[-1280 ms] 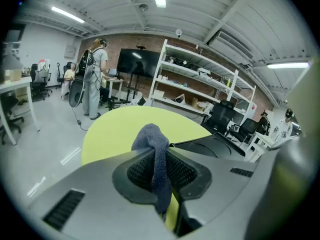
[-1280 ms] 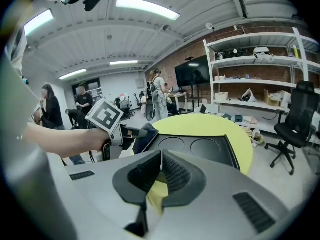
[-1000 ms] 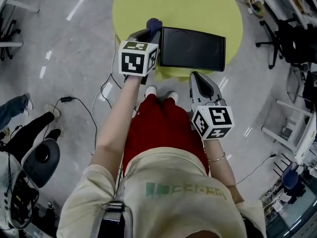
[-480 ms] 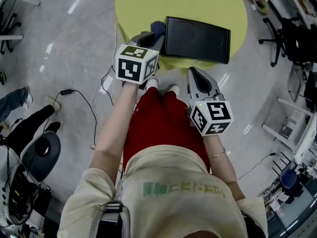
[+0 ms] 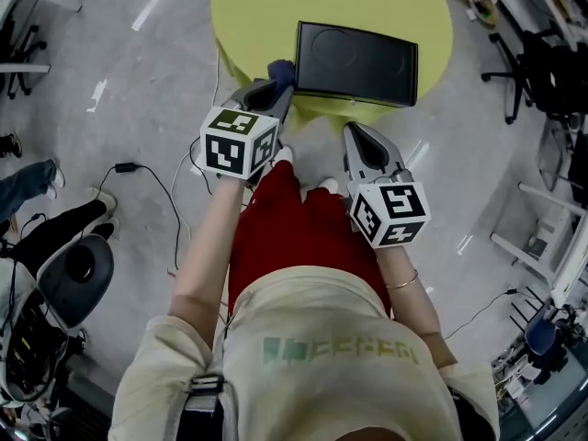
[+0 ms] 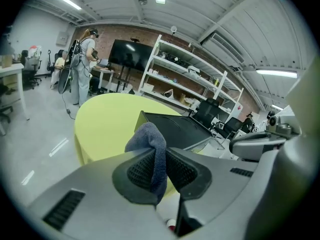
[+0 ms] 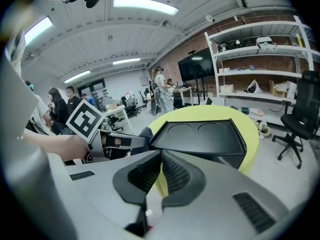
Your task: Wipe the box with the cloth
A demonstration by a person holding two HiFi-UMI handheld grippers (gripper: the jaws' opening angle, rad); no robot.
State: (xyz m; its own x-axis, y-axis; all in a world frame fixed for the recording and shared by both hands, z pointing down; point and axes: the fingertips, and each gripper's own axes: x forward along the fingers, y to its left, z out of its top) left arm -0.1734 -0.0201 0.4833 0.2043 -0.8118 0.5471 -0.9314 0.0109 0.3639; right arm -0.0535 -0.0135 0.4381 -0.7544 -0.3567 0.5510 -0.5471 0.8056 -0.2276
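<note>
A black box [image 5: 354, 51] with two round dents in its top lies on the near part of a round yellow table [image 5: 276, 7]. My left gripper [image 5: 274, 85] is shut on a blue cloth [image 5: 280, 69], just off the box's near left corner at the table's edge. In the left gripper view the cloth [image 6: 150, 144] sticks up from between the jaws, with the box [image 6: 175, 129] beyond it. My right gripper [image 5: 358, 134] hangs shut and holds nothing, short of the table and below the box's near edge. The right gripper view shows the box [image 7: 205, 136] ahead and the cloth [image 7: 145, 133] at its left.
A cable [image 5: 156, 186] runs over the grey floor at the left, beside a black chair [image 5: 73, 283]. Office chairs [image 5: 537, 72] and desks stand at the right. Shelves [image 6: 185, 79] and standing people [image 6: 82, 64] lie beyond the table.
My left gripper has drawn back with the cloth along the box's left side, from its far left corner to its near left corner. The right gripper has pulled back slightly.
</note>
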